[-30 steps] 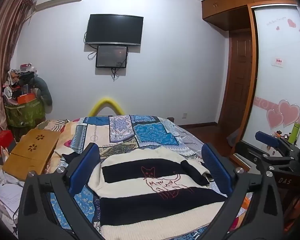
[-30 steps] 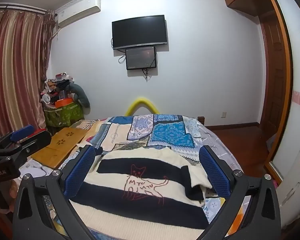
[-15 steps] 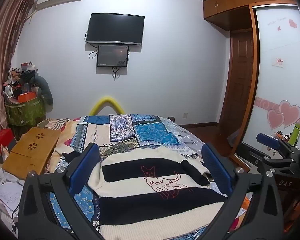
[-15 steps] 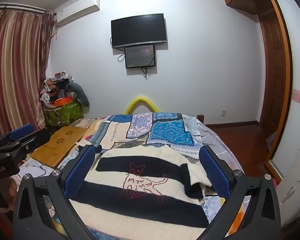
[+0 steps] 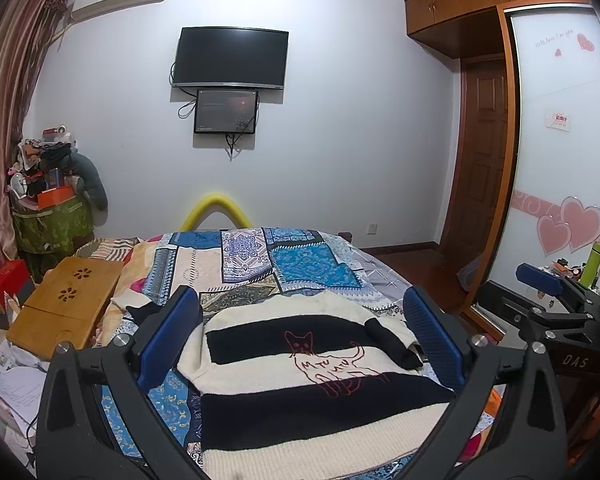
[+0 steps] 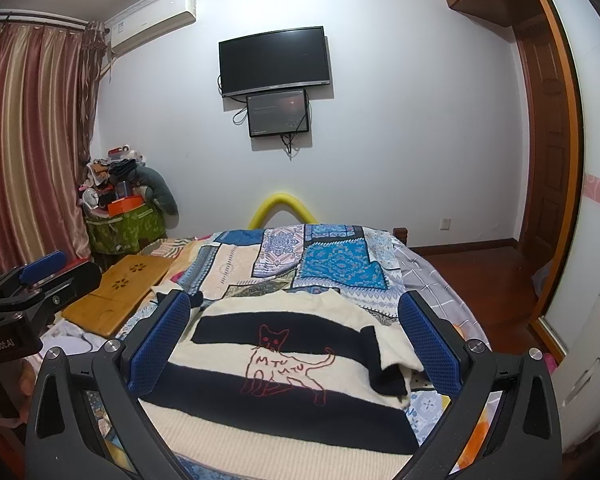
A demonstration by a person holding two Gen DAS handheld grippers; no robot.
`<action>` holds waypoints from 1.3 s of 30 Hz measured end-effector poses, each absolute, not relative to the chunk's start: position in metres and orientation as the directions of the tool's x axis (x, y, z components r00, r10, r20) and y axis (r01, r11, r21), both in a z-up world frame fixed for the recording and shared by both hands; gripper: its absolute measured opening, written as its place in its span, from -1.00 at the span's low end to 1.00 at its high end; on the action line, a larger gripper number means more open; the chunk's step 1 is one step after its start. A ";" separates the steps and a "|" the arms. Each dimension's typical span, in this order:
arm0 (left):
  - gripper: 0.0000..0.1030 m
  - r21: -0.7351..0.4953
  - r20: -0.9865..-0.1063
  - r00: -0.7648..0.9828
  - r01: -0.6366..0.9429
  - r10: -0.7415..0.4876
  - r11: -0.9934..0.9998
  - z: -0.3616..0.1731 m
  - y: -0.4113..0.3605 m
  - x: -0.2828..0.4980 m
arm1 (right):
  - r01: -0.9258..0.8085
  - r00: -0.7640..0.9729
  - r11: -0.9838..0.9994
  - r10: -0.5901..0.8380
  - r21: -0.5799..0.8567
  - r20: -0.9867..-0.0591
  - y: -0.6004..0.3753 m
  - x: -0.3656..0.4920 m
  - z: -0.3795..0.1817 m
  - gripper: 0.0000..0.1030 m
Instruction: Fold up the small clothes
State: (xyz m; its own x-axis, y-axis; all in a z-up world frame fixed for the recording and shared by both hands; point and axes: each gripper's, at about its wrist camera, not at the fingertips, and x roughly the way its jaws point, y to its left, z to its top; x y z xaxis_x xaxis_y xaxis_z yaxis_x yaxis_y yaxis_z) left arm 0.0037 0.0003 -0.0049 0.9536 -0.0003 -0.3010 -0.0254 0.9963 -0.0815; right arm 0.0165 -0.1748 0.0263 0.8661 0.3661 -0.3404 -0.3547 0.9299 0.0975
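A cream and black striped sweater (image 5: 300, 384) with a red cat outline lies flat on the patchwork bedspread (image 5: 260, 264). Its right sleeve is folded in over the body. My left gripper (image 5: 300, 336) hovers above it, open, blue pads wide apart with nothing between them. In the right wrist view the same sweater (image 6: 284, 376) lies below my right gripper (image 6: 294, 338), also open and holding nothing. The right gripper (image 5: 540, 284) shows at the right edge of the left wrist view, and the left gripper (image 6: 40, 270) at the left edge of the right wrist view.
A wooden lap table (image 5: 68, 304) sits on the bed's left side, with papers (image 5: 12, 388) below it. A cluttered green bin (image 5: 52, 216) stands in the left corner. A TV (image 5: 230, 60) hangs on the far wall. A wardrobe door (image 5: 560, 160) is on the right.
Both grippers have drifted only slightly; the view has shifted a little. The sweater has not moved and both grippers stay open.
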 end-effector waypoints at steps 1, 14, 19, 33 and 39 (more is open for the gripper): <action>1.00 -0.081 -0.301 0.954 -0.024 -0.001 0.996 -0.005 0.000 0.004 | -0.355 0.866 0.930 0.366 0.097 -0.340 -0.175 0.017 0.026 1.00; 1.00 -0.077 -0.297 0.955 -0.024 0.000 0.997 -0.006 -0.001 0.003 | -0.356 0.868 0.930 0.365 0.092 -0.337 -0.174 0.016 0.026 1.00; 1.00 -0.079 -0.296 0.955 -0.023 -0.002 0.997 -0.006 -0.001 0.003 | -0.356 0.868 0.930 0.365 0.092 -0.336 -0.174 0.015 0.026 1.00; 1.00 -0.074 -0.294 0.956 -0.021 -0.002 0.997 -0.004 -0.002 0.002 | -0.356 0.868 0.930 0.366 0.091 -0.335 -0.173 0.015 0.027 1.00; 1.00 -0.072 -0.293 0.956 -0.022 0.000 0.997 -0.004 -0.003 0.002 | -0.356 0.868 0.930 0.366 0.093 -0.335 -0.173 0.015 0.026 1.00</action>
State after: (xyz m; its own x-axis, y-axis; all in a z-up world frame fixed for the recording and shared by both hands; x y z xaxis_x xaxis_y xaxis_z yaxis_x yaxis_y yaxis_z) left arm 0.0024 -0.0029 -0.0042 0.9561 -0.0001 -0.2930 -0.0220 0.9971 -0.0723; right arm 0.0149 -0.1733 0.0263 0.8681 0.3665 -0.3349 -0.3564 0.9296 0.0934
